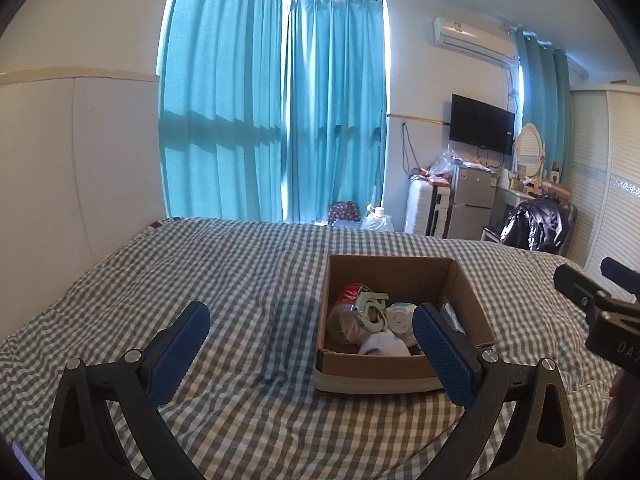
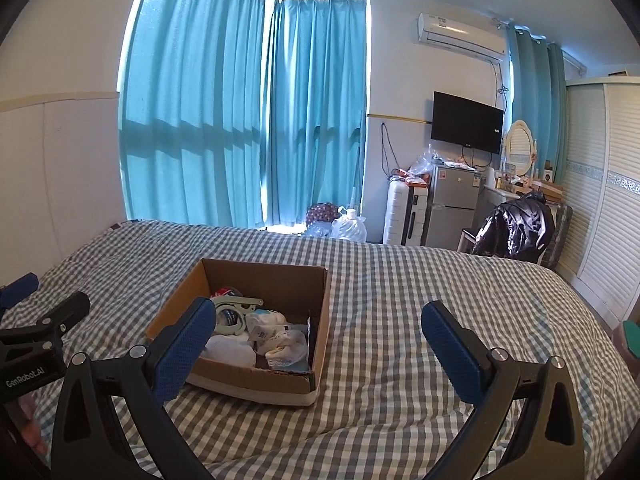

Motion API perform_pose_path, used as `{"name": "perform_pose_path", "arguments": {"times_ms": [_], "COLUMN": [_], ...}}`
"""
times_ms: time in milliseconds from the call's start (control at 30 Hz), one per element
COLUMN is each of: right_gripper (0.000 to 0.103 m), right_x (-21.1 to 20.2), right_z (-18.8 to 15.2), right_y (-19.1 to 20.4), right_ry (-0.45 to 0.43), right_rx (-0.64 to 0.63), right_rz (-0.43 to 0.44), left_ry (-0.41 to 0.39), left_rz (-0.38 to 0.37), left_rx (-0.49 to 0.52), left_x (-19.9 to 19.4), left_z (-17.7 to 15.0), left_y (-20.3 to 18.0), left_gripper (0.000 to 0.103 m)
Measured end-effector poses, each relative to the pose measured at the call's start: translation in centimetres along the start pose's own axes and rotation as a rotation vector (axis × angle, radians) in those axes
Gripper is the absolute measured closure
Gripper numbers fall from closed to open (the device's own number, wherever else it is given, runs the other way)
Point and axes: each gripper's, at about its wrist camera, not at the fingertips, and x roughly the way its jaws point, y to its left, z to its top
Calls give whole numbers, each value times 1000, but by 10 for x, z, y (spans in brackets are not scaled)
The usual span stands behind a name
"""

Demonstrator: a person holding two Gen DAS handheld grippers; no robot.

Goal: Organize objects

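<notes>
While both of my grippers hover over the checked bed (image 1: 200,264), the cardboard box (image 1: 372,368) sits on it between them. My left gripper (image 1: 310,344) has its fingers (image 1: 182,356) spread wide and empty; the box lies just ahead, behind the right-hand fingertip. My right gripper (image 2: 318,344) is equally wide and empty, the box behind its left fingertip. The box stands open-topped, roughly square, holding a tape dispenser (image 1: 370,312), white socks (image 1: 384,346) and wrapped bits.
</notes>
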Motion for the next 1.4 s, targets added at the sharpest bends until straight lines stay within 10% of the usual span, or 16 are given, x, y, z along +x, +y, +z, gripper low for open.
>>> {"name": "perform_pose_path", "arguments": {"times_ms": [1400], "right_gripper": [0], "right_x": [5], "right_z": [-5], "right_y": [7], "right_ry": [29], "right_rx": [-9], "right_rz": [-3], "left_ry": [-8], "left_rz": [-13], "left_rx": [15], "left_x": [-2], "left_z": [-1], "left_y": [-3], "left_gripper": [0]}}
